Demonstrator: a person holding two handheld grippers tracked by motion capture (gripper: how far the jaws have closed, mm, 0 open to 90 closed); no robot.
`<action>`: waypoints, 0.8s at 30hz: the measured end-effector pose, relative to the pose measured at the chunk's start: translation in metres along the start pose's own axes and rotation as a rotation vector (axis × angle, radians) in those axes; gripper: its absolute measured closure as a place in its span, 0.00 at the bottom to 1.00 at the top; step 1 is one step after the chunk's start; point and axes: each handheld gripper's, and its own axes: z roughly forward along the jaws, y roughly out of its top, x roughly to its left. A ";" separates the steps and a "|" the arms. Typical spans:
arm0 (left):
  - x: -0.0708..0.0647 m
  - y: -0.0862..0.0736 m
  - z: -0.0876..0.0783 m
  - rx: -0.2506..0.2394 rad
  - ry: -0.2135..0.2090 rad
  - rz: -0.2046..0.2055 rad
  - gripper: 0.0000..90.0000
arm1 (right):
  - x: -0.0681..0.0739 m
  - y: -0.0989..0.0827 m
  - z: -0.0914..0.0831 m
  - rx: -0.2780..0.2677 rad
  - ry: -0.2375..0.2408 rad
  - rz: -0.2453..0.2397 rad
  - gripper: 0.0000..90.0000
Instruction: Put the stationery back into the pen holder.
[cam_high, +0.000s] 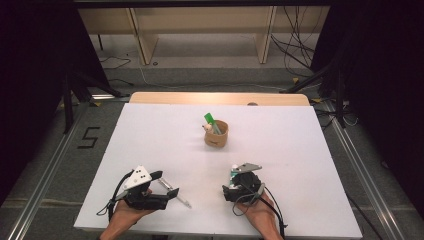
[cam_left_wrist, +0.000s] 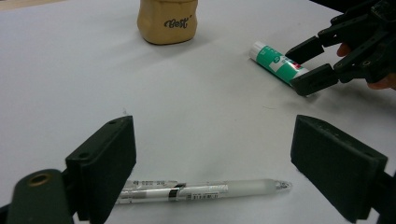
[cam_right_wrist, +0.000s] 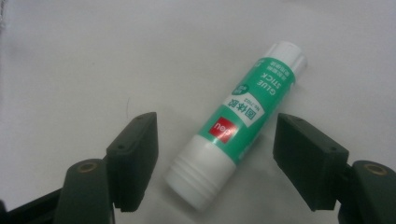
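Jaws of my right claw (cam_right_wrist: 215, 163) stand spread around the green-and-white plastic glue stick (cam_right_wrist: 238, 123), lying untouched near the white worktop's (cam_high: 165, 135) front edge. My left claw (cam_left_wrist: 215, 163) gapes over a clear plastic pen (cam_left_wrist: 205, 190).

Black two-jaw grippers (cam_high: 172, 192), grey plates, trailing cables

White desk (cam_high: 150, 150) with a pale wooden edge at its far side stands on grey carpeted floor (cam_high: 210, 75). A light wooden frame (cam_high: 200, 30) lies beyond. Black cables (cam_high: 295, 45) trail at right. Black stands (cam_high: 67, 95) flank both sides; surroundings dark. A "5" (cam_high: 88, 137) marks the floor at left.
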 end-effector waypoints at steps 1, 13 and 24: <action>0.000 0.000 0.000 0.001 0.000 0.001 0.15 | 0.000 0.000 0.000 0.000 0.000 0.000 0.36; -0.001 0.000 0.000 0.001 0.000 0.003 0.16 | 0.006 -0.002 0.005 0.017 -0.033 0.001 0.44; -0.002 0.000 0.000 0.001 -0.003 0.007 0.15 | -0.001 -0.005 0.002 -0.008 -0.078 0.040 0.72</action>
